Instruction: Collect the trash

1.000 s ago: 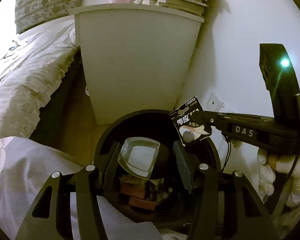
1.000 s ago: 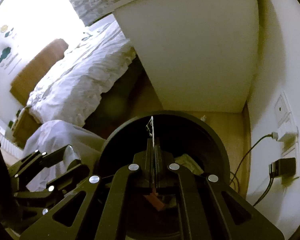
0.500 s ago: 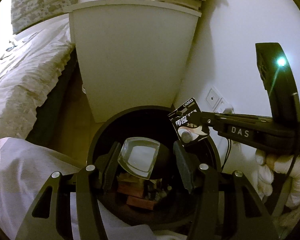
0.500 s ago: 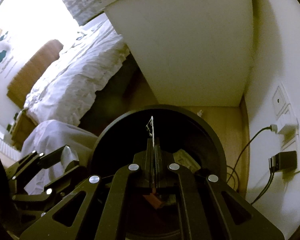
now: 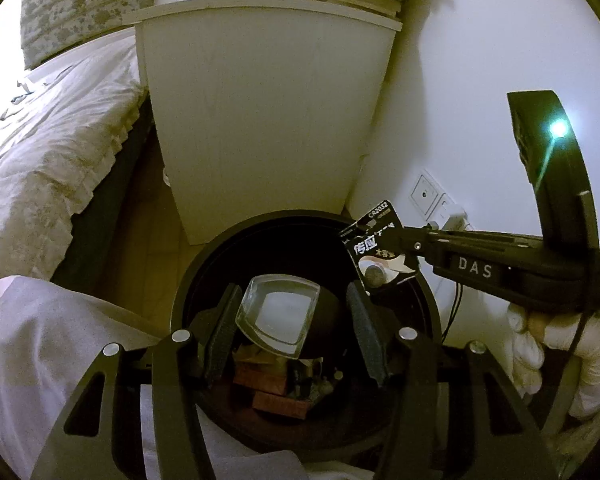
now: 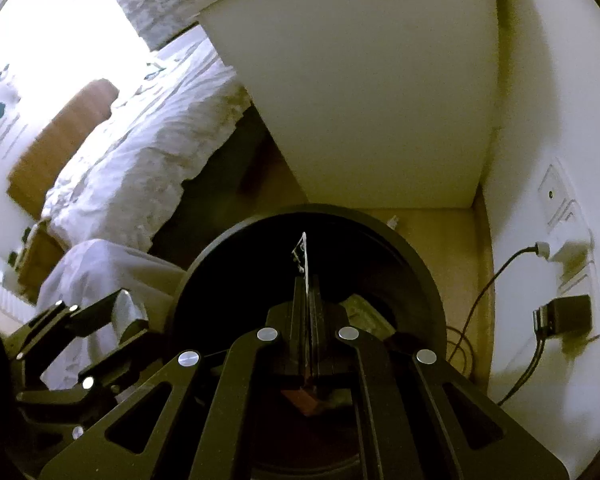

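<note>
— Both grippers are over the black bin (image 5: 204, 280) now, low in the middle of each view. The right gripper (image 6: 307, 280) has its jaws pressed tight together on a battery card (image 5: 374, 246), a thin black blister pack with a coin cell showing in it.

— And the left gripper (image 5: 290, 322)?

— Jaws about halfway apart, clamped on a clear plastic tray (image 5: 278, 322), squarish, tilted so its hollow faces the camera. It hangs right above the bin's mouth, with reddish scraps (image 5: 276, 394) lying at the bottom.

— What could go wrong?

— The card worries me. In the left wrist view it sits at the right side of the rim, over the edge rather than the middle. Let go there, I'd guess it could clip the rim and flutter down by the wall socket (image 5: 426, 194) and the cables (image 6: 496, 280). It's light and flat, so it won't fall straight.

— Which way does it point?

— Its long axis runs up and away from the right gripper, the printed end toward the white nightstand (image 5: 260, 120). From the right wrist you see it edge-on, a thin upright sliver above the fingertips.

— And the tray?

— Safer, I think. It could still catch on a pad when the jaws widen.
</note>
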